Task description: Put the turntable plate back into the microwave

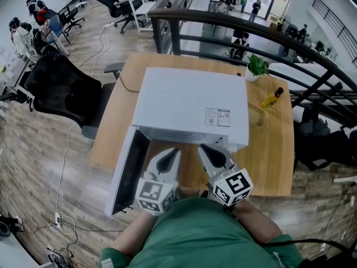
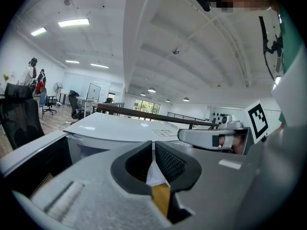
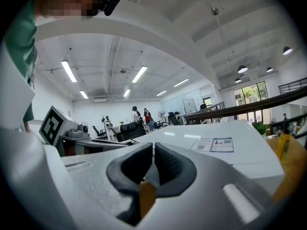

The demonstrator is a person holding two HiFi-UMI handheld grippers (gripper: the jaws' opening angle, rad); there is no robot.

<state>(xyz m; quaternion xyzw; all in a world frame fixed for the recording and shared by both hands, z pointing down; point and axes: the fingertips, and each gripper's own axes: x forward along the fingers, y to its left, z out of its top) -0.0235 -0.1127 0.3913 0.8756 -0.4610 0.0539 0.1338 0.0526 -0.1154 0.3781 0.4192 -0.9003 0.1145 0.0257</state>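
A white microwave [image 1: 189, 105] stands on the wooden table [image 1: 273, 149], and its door [image 1: 128, 172] hangs open toward the left. No view shows a turntable plate, and the cavity is hidden under the microwave's top. My left gripper [image 1: 169, 155] and right gripper [image 1: 211, 152] are side by side just in front of the microwave's open front, both pointing at it. The left gripper [image 2: 153, 150] is shut, with nothing between its pads. The right gripper [image 3: 152, 152] is also shut and empty. The microwave top [image 2: 120, 128] fills the space ahead in the left gripper view.
A yellow bottle [image 1: 272, 98] and a small green plant [image 1: 256, 66] stand on the table to the right of the microwave. A black office chair [image 1: 61, 88] sits left of the table. A dark railing [image 1: 234, 24] runs behind it.
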